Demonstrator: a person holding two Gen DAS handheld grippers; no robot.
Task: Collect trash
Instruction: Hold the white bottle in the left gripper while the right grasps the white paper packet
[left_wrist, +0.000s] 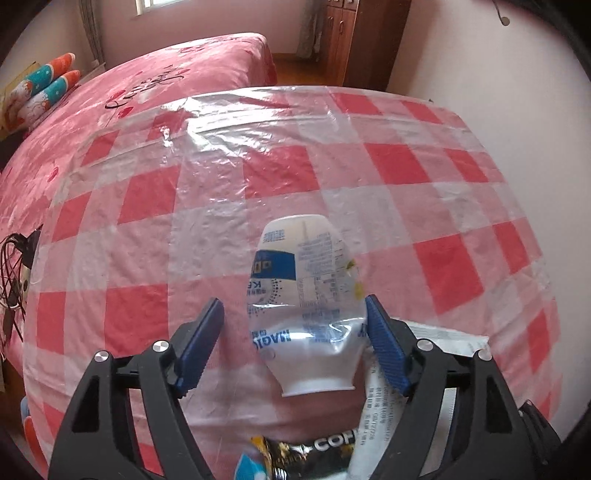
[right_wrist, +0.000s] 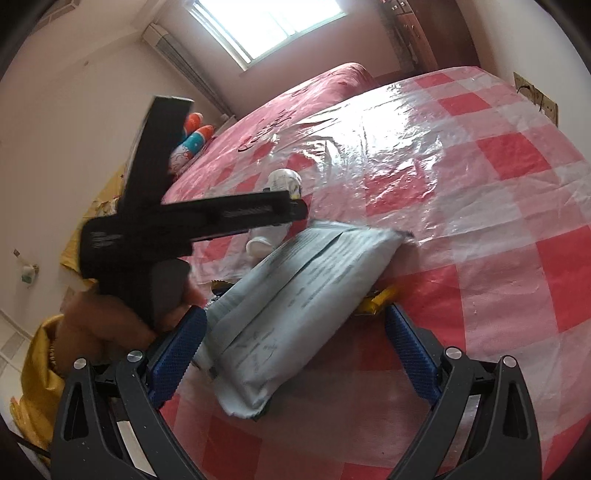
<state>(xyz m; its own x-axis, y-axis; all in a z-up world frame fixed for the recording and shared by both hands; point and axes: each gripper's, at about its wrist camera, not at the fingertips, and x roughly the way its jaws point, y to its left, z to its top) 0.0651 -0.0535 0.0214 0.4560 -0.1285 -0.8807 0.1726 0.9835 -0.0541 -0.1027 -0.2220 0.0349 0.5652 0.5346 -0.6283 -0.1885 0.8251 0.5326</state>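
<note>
A crushed white plastic bottle (left_wrist: 303, 295) with a blue label lies on the checked table cover (left_wrist: 399, 162), neck toward the camera. My left gripper (left_wrist: 291, 304) stands open around it; the left pad is clear of the bottle and the right pad is at its edge. A pale grey-blue packet (right_wrist: 303, 288) lies between the fingers of my right gripper (right_wrist: 295, 313), which is open. In the right wrist view the left gripper's black body (right_wrist: 221, 218), held by a hand (right_wrist: 96, 325), hides most of the bottle (right_wrist: 284, 181).
A coffee wrapper (left_wrist: 325, 443) and a yellow wrapper (right_wrist: 380, 299) lie beside the packet. A pink bed (left_wrist: 166, 74) with plush toys (left_wrist: 44, 88) runs along the table's left. A wooden wardrobe (left_wrist: 347, 37) stands at the back, and cables (left_wrist: 11, 280) hang at the left.
</note>
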